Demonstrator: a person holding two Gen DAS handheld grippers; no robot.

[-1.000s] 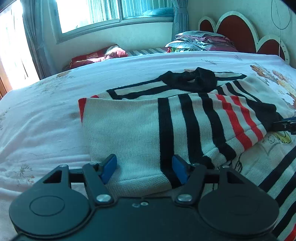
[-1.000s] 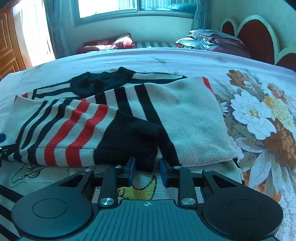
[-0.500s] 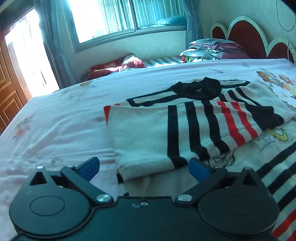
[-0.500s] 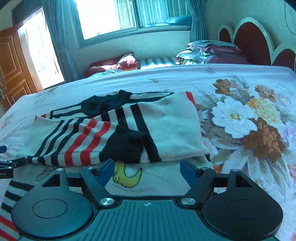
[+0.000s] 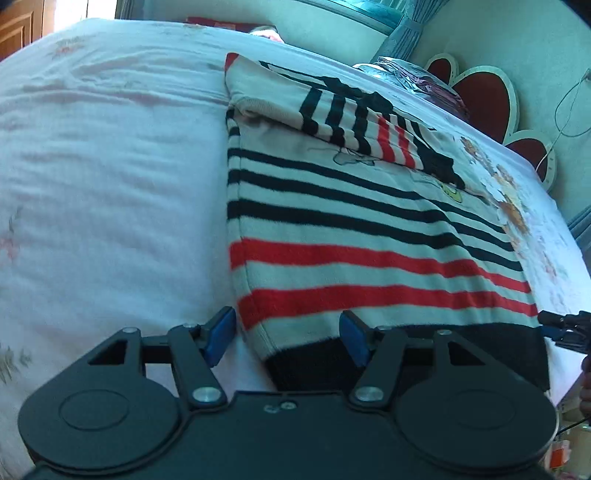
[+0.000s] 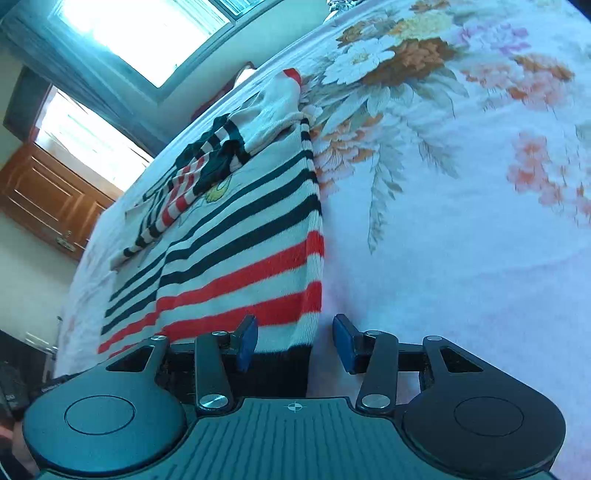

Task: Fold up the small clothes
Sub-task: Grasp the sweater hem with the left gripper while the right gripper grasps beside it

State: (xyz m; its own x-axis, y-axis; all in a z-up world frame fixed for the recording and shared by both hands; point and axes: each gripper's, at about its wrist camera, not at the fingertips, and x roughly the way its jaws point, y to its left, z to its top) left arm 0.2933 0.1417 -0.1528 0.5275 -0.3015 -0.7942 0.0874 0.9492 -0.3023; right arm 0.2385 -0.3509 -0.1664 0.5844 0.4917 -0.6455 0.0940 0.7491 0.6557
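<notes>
A small knitted sweater (image 5: 369,236) with black and red stripes and a black hem lies flat on the bed, both sleeves folded across its chest. My left gripper (image 5: 288,338) is open at the hem's left corner, jaws astride the edge. My right gripper (image 6: 293,341) is open at the hem's right corner (image 6: 306,332), which lies between the blue pads. The sweater also shows in the right wrist view (image 6: 240,243). The right gripper's tip (image 5: 565,326) shows at the right edge of the left wrist view.
The bed (image 5: 103,177) has a pale sheet with a large flower print (image 6: 388,62). A red scalloped headboard (image 5: 484,99) and a pile of folded bedding (image 5: 417,74) stand at the far end. A window (image 6: 147,33) and a wooden door (image 6: 48,195) are beyond.
Both grippers have let go of the sleeves, pulled back from the sweater's chest, and come down to the hem corners nearest me. Both are open wide now.
</notes>
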